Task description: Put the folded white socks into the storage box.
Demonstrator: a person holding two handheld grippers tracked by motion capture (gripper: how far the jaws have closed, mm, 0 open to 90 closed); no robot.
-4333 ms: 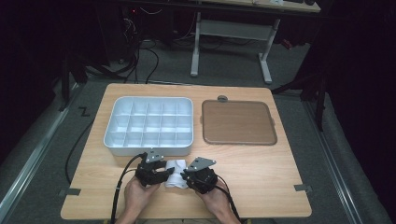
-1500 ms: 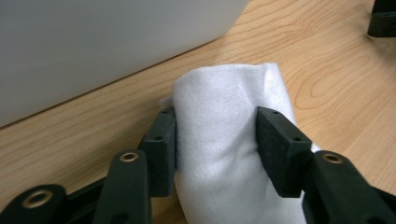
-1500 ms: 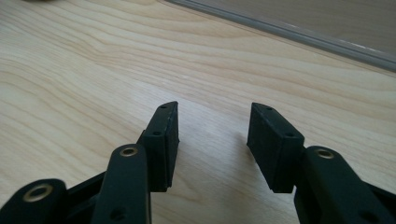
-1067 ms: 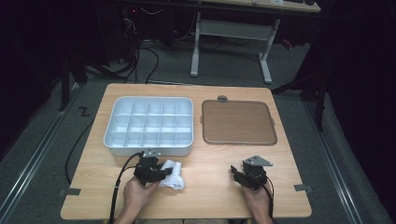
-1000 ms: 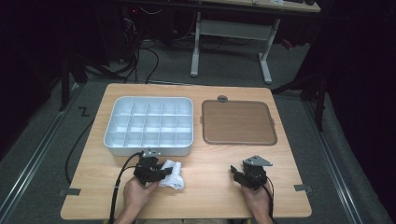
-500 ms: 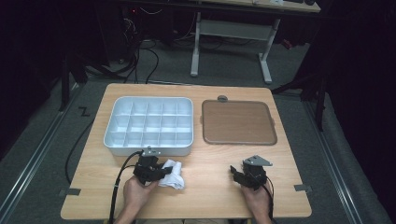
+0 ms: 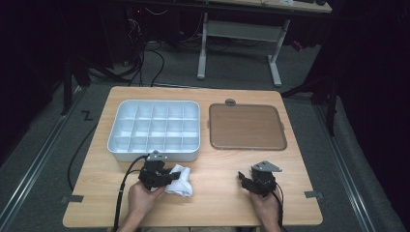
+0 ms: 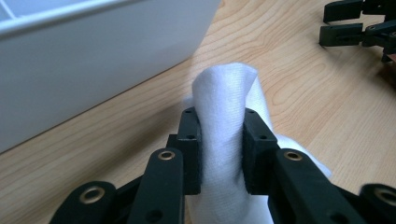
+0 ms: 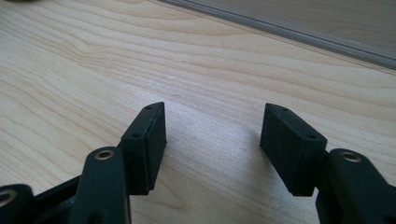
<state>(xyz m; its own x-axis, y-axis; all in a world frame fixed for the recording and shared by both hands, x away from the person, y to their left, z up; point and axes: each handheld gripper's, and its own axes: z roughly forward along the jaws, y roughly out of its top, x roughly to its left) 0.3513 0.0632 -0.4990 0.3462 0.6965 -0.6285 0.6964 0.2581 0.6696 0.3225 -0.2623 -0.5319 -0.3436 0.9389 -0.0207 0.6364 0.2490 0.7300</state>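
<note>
The crumpled white cloth lies on the light wooden table near its front edge, left of the middle, just in front of the white plastic compartment tray. Your left gripper has it pinched: in the left gripper view a fold of the fabric stands up between the two black pads, which press on it from either side, and the jaws have just been closing on that fold. The rest of the cloth bunches on the wood beyond and under the jaws. In the high view the same gripper sits at the cloth's left side, with your left hand behind it.

Your right gripper is well apart from the cloth, near the front edge toward the right corner. Its jaws stand wide open with bare wood between them, gripping nothing, and your right hand carries it.

Behind that gripper the flat brown rectangular tray with a grey rim lies beside the white tray, toward the back right of the table.
</note>
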